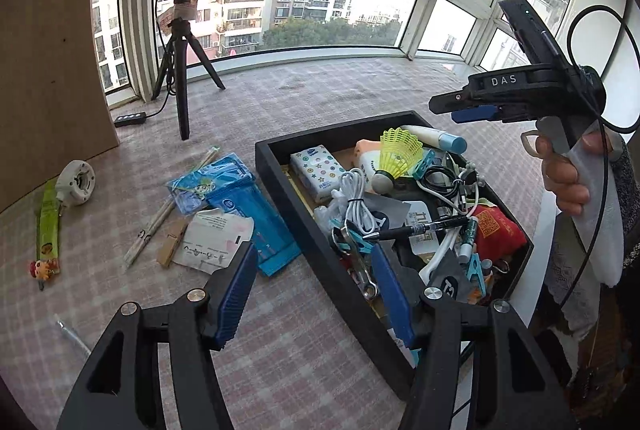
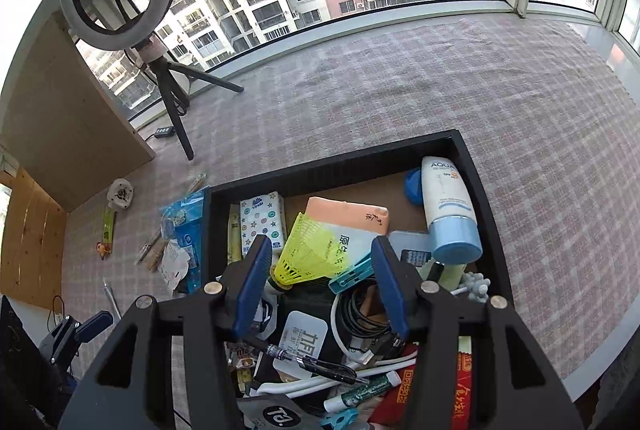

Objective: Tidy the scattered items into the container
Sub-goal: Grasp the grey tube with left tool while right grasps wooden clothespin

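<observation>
A black tray (image 1: 280, 165) (image 2: 472, 165) on the checked cloth is heaped with small things: a yellow shuttlecock (image 2: 312, 254), a sunscreen tube (image 2: 448, 205), a tissue pack (image 2: 262, 218), cables and pens. Left of it on the cloth lie blue packets (image 1: 240, 205), a white paper packet (image 1: 216, 238), a wooden peg (image 1: 170, 248), wrapped chopsticks (image 1: 152, 230), a green strap with a charm (image 1: 48, 230) and a white round part (image 1: 76, 181). My left gripper (image 1: 316, 290) is open and empty over the tray's near-left wall. My right gripper (image 2: 320, 282) is open above the tray's contents, holding nothing.
A ring light on a tripod (image 1: 180, 77) stands at the back left beside a wooden board (image 1: 48, 69) and a power strip (image 1: 130, 118). A thin metal pen (image 1: 74, 338) lies near the left front. A person's hand (image 1: 568, 181) holds the right gripper at the tray's right.
</observation>
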A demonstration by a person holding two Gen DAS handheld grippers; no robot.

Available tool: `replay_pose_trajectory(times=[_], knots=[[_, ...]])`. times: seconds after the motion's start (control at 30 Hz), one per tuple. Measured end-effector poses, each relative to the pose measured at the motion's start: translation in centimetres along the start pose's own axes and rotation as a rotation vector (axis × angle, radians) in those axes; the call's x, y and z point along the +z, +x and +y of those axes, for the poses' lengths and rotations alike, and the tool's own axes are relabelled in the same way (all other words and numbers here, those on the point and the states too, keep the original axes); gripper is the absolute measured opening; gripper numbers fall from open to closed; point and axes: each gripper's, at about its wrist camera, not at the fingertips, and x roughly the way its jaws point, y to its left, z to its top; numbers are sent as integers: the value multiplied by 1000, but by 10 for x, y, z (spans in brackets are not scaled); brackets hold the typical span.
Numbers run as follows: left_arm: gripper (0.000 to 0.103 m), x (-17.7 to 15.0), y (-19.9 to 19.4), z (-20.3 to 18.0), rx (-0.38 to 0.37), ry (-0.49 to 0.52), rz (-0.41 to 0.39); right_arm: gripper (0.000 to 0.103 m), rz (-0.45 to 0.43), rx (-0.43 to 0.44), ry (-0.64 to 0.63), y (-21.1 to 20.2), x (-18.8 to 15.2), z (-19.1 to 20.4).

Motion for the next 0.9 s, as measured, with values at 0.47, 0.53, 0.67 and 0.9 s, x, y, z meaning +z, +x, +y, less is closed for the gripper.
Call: replay_pose_trajectory(times=[0.47, 0.53, 0.67, 0.9], knots=[[56, -39, -63, 188, 237, -262, 8, 51, 101, 142, -187, 52, -14, 173], [56, -41, -66, 209, 253, -270, 4, 51, 132, 165, -196, 66, -14, 195], [56, -44, -63, 239, 277, -226, 24, 51, 198, 191, -191, 96, -15, 230], [56, -64, -41, 258, 193, -331, 118, 51, 303, 173, -243, 139, -32, 269]])
